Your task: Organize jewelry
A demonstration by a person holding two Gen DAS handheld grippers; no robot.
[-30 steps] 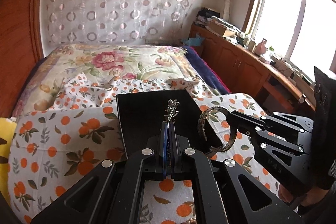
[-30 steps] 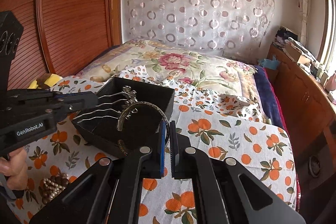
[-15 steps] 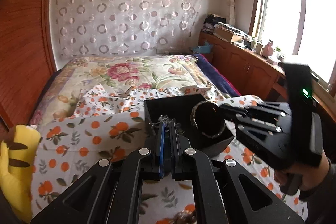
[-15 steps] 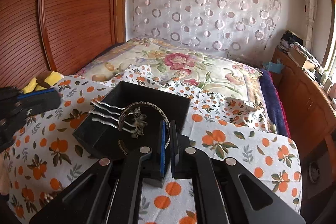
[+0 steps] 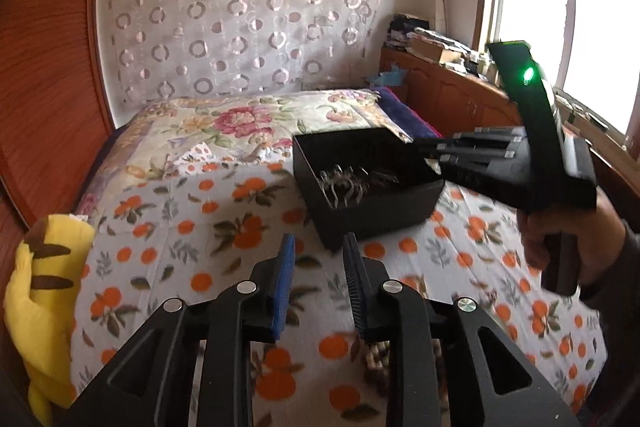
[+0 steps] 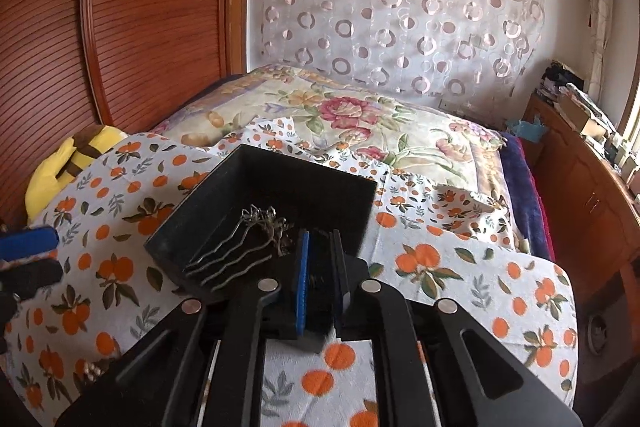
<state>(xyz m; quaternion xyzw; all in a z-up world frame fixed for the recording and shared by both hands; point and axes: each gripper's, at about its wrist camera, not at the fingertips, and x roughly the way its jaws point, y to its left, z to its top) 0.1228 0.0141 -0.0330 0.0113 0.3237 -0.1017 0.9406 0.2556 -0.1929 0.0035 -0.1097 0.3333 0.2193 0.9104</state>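
Lying in the black box (image 6: pixel 240 227) on the bed (image 5: pixel 168 227), one silver hair comb (image 6: pixel 240 247) is being left released by the left tool (image 5: pixel 318 259), now parted, empty and pulled back. The bangle carried a second ago is no longer being seen; the right tool (image 6: pixel 320 255), slightly parted with nothing visibly gripped, is being held over the box's near rim, suggesting both pieces are stored. One bead cluster (image 5: pixel 378 359) is being left on the sheet, beside one yellow plush (image 5: pixel 44 291).
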